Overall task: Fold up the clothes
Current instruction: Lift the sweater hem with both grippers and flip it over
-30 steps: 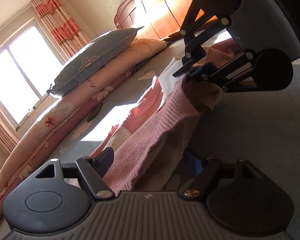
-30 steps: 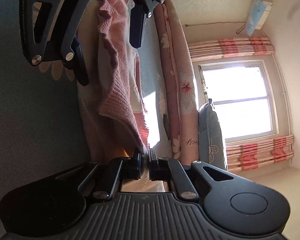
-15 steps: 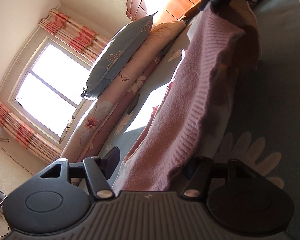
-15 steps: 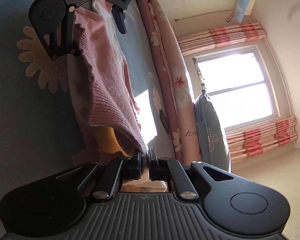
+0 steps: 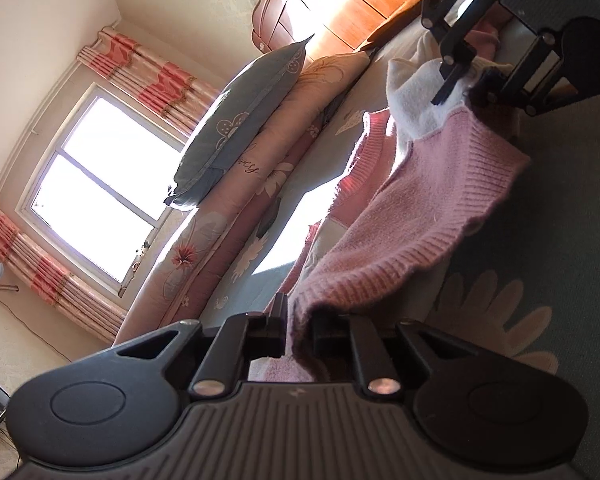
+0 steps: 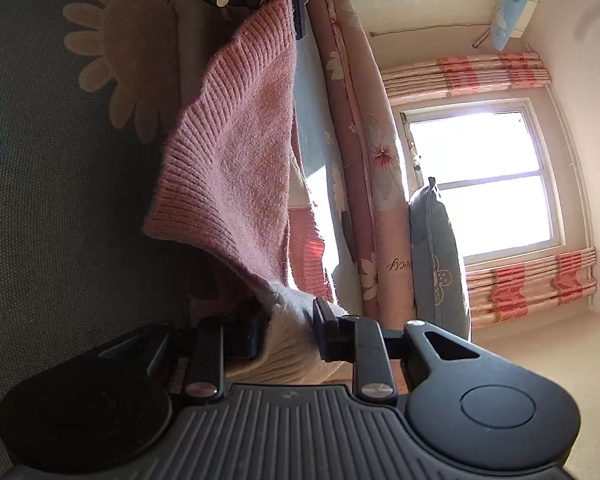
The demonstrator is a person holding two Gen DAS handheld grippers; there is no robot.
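Pink knit sweater (image 5: 432,208) stretched between two grippers above the bed (image 5: 540,240). The left gripper (image 5: 298,330), its jaws just closing, pinches one hem corner; the right gripper (image 6: 290,330), jaws eased slightly apart, still pinches bunched knit. Step in hand, by judgement: carrying an edge over for a fold. Next: lower both corners together, keeping the hem taut and aligned.

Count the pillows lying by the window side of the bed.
2: a blue pillow on top, and a long pink floral pillow under it along the bed's edge. More may be hidden behind the sweater.
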